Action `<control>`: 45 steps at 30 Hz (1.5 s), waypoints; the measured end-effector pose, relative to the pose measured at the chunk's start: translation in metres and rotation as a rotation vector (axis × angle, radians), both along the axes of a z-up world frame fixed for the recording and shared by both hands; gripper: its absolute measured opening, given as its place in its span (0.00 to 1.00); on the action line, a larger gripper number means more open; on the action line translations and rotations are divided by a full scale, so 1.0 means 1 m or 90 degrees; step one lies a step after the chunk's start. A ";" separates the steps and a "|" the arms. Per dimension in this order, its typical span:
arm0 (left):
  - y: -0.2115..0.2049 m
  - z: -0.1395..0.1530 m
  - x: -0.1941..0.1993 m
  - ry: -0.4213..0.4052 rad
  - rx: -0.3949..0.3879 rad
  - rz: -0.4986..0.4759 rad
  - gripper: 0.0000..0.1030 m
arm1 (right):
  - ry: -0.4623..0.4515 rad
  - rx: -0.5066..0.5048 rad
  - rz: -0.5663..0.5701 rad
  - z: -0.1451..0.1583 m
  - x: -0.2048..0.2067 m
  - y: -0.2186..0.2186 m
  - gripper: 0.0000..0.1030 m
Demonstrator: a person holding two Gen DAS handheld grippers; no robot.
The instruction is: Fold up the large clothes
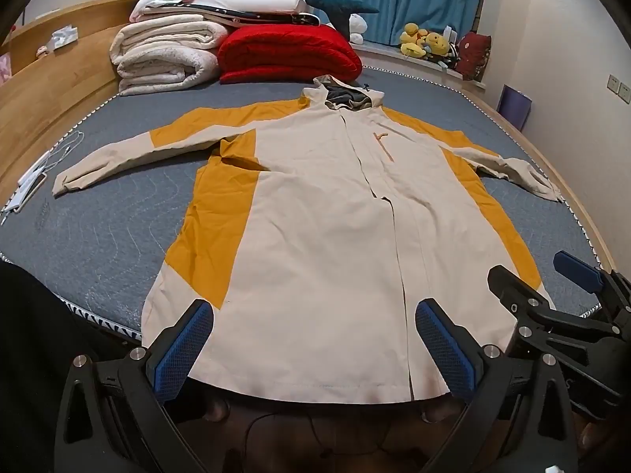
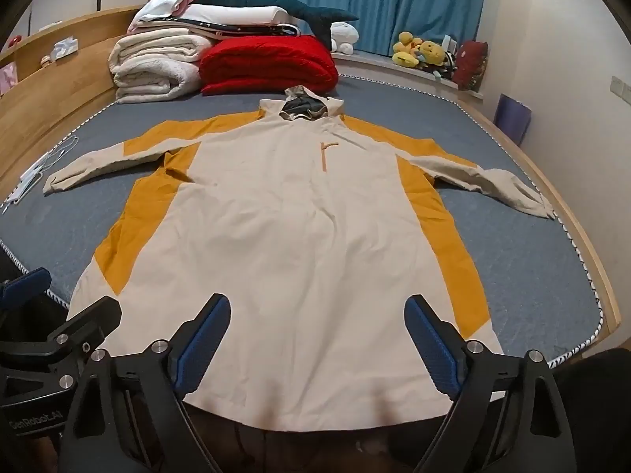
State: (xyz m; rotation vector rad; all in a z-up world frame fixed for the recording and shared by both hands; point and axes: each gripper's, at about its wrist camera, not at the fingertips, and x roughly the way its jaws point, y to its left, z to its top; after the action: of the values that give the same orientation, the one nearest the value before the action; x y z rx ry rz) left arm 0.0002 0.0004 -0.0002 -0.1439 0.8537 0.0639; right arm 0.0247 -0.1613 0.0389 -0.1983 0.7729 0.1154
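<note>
The jacket [image 1: 315, 216] lies flat ahead — left gripper [image 1: 313, 349] and right gripper [image 2: 317, 345] both gaping over its hem.

Even, soft indoor light, sharp focus; strong fisheye bending (black corners) at the edges

Two handheld grippers, built alike, fill the lower edge of both wrist views. The left gripper [image 1: 314, 349] has a matte black plastic frame with triangular cut-outs in its arms, round silver screw heads [image 1: 137, 353] at the pivots, and blue pads [image 1: 182, 352] with a fine gridded texture on the inner faces of its fingers. The right gripper [image 2: 317, 349] carries the same black linkages, silver screws and blue textured pads [image 2: 432, 349]. White lettering reading "GenRobot.AI" [image 2: 35, 421] marks a black housing seen in the right wrist view.
</note>
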 end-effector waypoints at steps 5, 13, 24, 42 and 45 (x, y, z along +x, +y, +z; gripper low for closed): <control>0.001 -0.001 0.002 -0.001 -0.001 0.000 0.99 | 0.000 -0.002 -0.001 -0.002 0.001 0.000 0.85; 0.001 -0.005 0.001 0.000 0.001 0.000 0.99 | -0.001 -0.001 0.000 -0.002 0.003 0.002 0.85; -0.002 -0.003 0.002 -0.008 -0.002 -0.004 0.98 | -0.005 -0.003 0.001 -0.005 0.007 0.004 0.84; -0.001 -0.002 0.002 -0.019 -0.007 -0.004 0.98 | -0.005 -0.003 0.002 -0.006 0.007 0.005 0.83; -0.002 -0.001 -0.001 -0.024 -0.007 -0.006 0.98 | -0.005 -0.003 0.001 -0.005 0.007 0.005 0.82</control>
State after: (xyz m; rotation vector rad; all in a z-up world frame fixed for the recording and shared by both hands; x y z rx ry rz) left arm -0.0009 -0.0018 -0.0017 -0.1512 0.8174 0.0468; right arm 0.0315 -0.1565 0.0338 -0.2033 0.7651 0.1136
